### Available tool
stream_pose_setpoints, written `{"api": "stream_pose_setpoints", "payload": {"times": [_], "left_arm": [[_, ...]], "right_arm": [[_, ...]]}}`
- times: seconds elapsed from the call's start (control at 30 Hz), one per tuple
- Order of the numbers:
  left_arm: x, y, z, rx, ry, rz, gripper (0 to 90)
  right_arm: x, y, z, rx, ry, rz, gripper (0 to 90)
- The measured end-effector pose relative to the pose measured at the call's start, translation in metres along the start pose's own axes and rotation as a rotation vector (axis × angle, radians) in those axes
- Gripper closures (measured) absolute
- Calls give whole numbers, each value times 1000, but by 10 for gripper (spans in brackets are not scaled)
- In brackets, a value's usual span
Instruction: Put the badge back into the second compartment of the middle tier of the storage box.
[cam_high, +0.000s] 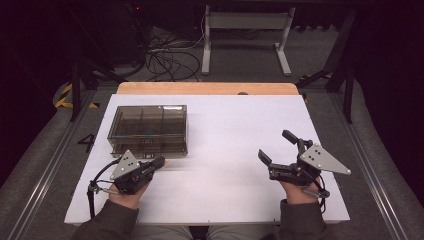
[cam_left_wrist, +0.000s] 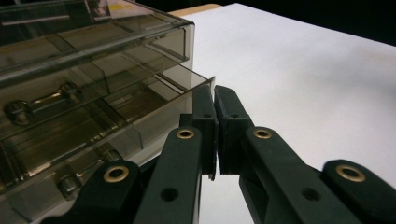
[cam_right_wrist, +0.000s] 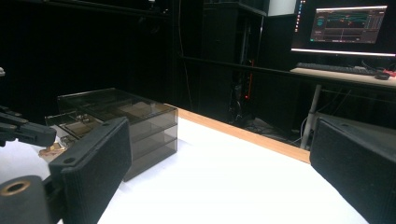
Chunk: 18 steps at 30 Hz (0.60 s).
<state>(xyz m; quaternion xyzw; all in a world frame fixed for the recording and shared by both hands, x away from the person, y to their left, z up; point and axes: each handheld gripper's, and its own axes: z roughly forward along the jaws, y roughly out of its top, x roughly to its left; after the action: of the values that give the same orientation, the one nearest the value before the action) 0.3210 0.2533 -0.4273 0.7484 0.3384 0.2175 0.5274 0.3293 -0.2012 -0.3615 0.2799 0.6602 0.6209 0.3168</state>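
Note:
A smoky clear plastic drawer box (cam_high: 148, 129) stands on the white table top (cam_high: 230, 165) at the left. One drawer (cam_left_wrist: 140, 126) is pulled partly out; small metal parts (cam_left_wrist: 42, 100) lie inside the drawers. My left gripper (cam_high: 160, 161) sits at the box's front right corner. In the left gripper view its jaws (cam_left_wrist: 215, 93) are shut on the thin front wall of that drawer. My right gripper (cam_high: 274, 144) rests at the right of the table, open and holding nothing. In the right gripper view the box (cam_right_wrist: 140, 116) stands beyond the wide-apart pads (cam_right_wrist: 98, 154).
A wooden strip (cam_high: 207, 88) borders the table's far edge. Beyond it on the floor are a white table frame (cam_high: 245, 30) and loose cables (cam_high: 170, 57). A monitor (cam_right_wrist: 348, 25) and a desk stand off to the side in the right gripper view.

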Motion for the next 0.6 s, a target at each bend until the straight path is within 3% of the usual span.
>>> {"api": "stream_pose_setpoints", "payload": {"times": [0.23,0.6], "left_arm": [[5,1,-4,-47,36,8,878],[11,3,-3,-78,87,30,878]], "right_arm": [[0,0,0,2,1,1,64],[1,0,1,6,2,-3,65]]}}
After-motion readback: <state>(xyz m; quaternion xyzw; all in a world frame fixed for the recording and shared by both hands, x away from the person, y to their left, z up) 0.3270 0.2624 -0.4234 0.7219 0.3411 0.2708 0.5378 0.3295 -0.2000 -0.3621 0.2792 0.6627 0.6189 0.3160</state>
